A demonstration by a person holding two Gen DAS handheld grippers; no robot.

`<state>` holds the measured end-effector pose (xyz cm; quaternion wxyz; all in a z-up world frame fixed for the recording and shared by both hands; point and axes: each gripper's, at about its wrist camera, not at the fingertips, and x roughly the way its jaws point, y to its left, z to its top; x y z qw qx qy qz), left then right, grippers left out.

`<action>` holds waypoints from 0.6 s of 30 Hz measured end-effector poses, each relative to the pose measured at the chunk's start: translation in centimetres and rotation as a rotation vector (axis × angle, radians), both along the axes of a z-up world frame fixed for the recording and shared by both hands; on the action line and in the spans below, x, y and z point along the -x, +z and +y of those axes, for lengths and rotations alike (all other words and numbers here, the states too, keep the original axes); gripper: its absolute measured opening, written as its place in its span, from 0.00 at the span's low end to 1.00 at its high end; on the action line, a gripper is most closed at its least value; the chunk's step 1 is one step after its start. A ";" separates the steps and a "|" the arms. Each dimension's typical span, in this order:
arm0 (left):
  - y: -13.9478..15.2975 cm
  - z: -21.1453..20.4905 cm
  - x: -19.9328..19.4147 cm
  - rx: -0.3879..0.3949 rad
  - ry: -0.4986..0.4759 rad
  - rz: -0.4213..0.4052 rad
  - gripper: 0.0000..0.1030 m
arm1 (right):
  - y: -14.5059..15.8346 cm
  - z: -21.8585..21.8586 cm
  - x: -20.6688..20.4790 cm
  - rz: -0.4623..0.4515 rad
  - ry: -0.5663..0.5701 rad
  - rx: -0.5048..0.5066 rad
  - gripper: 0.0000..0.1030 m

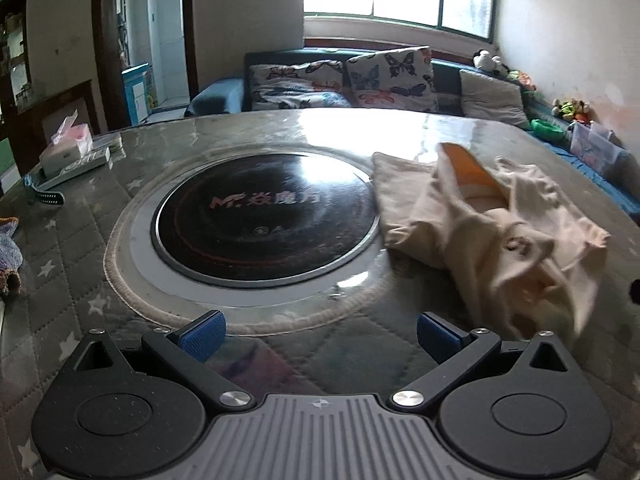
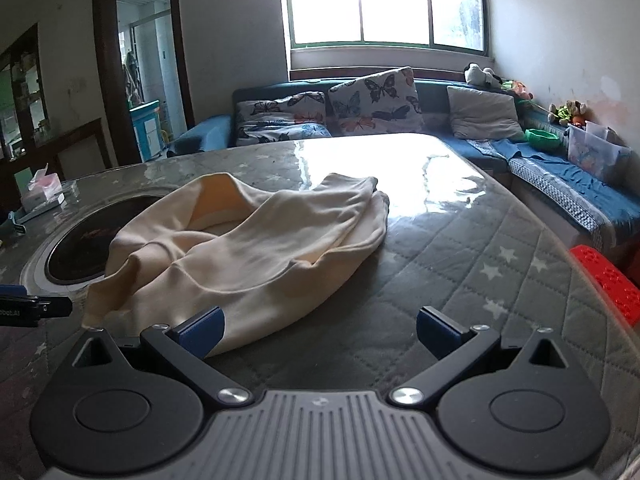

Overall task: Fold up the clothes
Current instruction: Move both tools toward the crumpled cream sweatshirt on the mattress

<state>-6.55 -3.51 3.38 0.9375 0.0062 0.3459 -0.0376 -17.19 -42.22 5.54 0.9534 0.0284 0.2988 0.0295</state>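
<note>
**Spread the cream garment flat before any fold**

The cream garment (image 2: 240,248) lies crumpled on the surface (image 2: 460,264), toward its right half, one end draped over the rim of the round black hob (image 1: 264,216) set into the middle; an orange-lined opening gapes upward, and the cloth is bunched in ridges rather than flat; what sort of garment it is cannot be told for certain, though it looks like a pair of trousers or a hooded top.

Both tools are empty; the left gripper (image 1: 318,336) has its jaws wide apart over the quilted cover near the front edge, the garment off to its right and not touched; the right gripper (image 2: 318,332) likewise stands wide, its left pad (image 2: 202,334) just at or over the near hem of the cloth, though contact cannot be confirmed.

The step in hand is judged to be the first grasp; nothing is yet folded. To do it well, each tool should probably take a separate point on the near hem, well apart, and pinch a single layer rather than the whole bunch; then draw the cloth toward the front edge and outward to flatten it; the glossy cover looks slippery, so the garment may slide instead of spreading; lifting slightly before pulling would likely help; keeping it off the hob rim should avoid snagging.
</note>
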 end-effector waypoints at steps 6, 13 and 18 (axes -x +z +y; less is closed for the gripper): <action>0.5 -1.4 1.5 -0.007 -0.032 -0.018 1.00 | 0.0 1.0 0.9 0.011 0.007 0.022 1.00; 0.8 -2.9 3.1 -0.036 -0.052 -0.035 1.00 | 0.3 1.8 1.8 0.015 0.022 0.038 1.00; 1.0 -3.5 3.9 -0.018 -0.071 -0.031 1.00 | 0.3 2.0 2.5 0.017 0.020 0.035 1.00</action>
